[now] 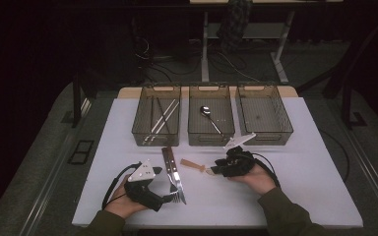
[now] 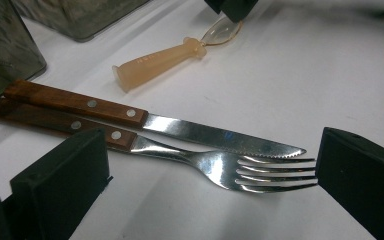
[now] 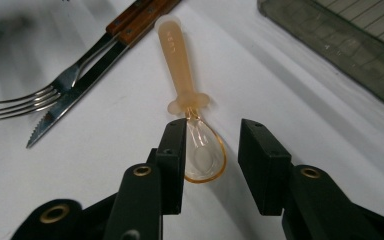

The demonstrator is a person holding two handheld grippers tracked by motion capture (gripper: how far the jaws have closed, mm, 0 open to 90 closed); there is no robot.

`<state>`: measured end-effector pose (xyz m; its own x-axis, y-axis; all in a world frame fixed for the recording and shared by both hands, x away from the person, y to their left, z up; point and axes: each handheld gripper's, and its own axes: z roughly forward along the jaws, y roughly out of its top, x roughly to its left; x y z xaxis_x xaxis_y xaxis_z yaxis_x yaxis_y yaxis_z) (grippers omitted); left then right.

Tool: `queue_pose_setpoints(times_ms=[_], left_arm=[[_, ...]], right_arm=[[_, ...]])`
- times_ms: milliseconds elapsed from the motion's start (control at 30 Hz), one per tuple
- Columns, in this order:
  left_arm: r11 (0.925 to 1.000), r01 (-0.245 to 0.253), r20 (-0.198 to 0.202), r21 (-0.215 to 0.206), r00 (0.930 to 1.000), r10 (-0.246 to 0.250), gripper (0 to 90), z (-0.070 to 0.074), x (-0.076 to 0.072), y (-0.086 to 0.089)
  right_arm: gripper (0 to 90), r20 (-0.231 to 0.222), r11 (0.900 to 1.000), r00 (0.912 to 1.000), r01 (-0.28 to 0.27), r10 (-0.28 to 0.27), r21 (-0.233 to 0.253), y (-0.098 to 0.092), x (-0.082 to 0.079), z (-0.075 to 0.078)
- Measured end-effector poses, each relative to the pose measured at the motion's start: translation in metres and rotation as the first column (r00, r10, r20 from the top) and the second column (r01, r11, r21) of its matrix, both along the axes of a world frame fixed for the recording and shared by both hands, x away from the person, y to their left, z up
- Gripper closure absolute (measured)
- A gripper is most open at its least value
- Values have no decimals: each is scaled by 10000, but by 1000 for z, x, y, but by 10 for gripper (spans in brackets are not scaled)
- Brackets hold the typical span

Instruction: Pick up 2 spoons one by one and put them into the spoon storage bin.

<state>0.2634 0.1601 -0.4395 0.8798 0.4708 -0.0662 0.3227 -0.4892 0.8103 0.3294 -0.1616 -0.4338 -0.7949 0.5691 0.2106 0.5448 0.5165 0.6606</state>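
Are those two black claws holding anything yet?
No. The right gripper straddles the orange spoon bowel-end open; the left gripper is open around the fork.

Prob. a lab: white table (image 1: pixel 300 162), floor cables (image 1: pixel 177 66), dim desk frames (image 1: pixel 280 59) behind.

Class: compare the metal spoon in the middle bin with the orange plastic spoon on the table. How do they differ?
The metal spoon is shiny, slim and all steel; the plastic spoon has a thick orange handle and a clear bowl. The metal spoon lies inside the middle bin; the plastic spoon lies on the white table, its bowl between the right gripper fingers. Both lie flat.
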Motion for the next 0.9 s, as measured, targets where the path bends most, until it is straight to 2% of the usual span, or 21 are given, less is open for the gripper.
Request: queue_pose_setpoints(times_ms=[233, 533, 767, 900], left_arm=[[10000, 7, -5, -16, 10000, -7, 0, 0, 0, 0], [10000, 17, -6, -7, 10000, -17, 0, 0, -1, 0], [10000, 30, 11, 30, 10000, -30, 0, 0, -1, -1], [10000, 24, 12, 30, 10000, -24, 0, 0, -1, -1]], right_arm=[[617, -178, 9993, 9998, -133, 127, -340, 7, 0, -10], [686, 145, 9972, 9993, -337, 348, -667, 10, -5, -10], [776, 153, 9976, 9988, -453, 462, -519, 14, -10, -12], [791, 194, 9978, 9988, -437, 447, -502, 15, -13, -12]])
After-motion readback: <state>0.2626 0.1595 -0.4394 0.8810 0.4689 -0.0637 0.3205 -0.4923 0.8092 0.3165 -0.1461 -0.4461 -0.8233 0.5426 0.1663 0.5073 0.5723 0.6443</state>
